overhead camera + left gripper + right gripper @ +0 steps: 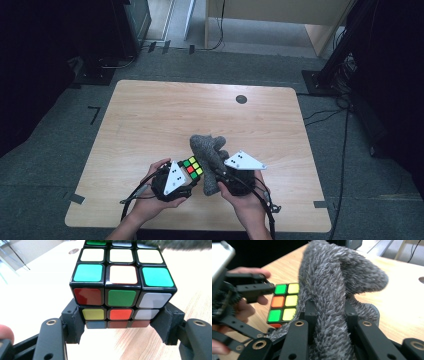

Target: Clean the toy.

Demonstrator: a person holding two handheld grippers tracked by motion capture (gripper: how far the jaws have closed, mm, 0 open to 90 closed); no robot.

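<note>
A colour-tiled puzzle cube [191,168] is clamped between the jaws of my left gripper [186,176] near the table's front edge; in the left gripper view the cube [121,287] sits between both black pads [75,323], held a little above the wood. My right gripper [216,176] is shut on a grey fuzzy cloth [207,150], which rises in folds beside the cube and touches its right side. In the right gripper view the cloth [332,287] is bunched between the jaws of the right gripper [329,315], with the cube [284,302] and the left gripper [252,290] just to its left.
The wooden table [150,115] has a small dark round inset [241,99] at the far right. Tape marks [76,198] lie on the grey carpet around it. Dark stands and cables [340,110] border the right side.
</note>
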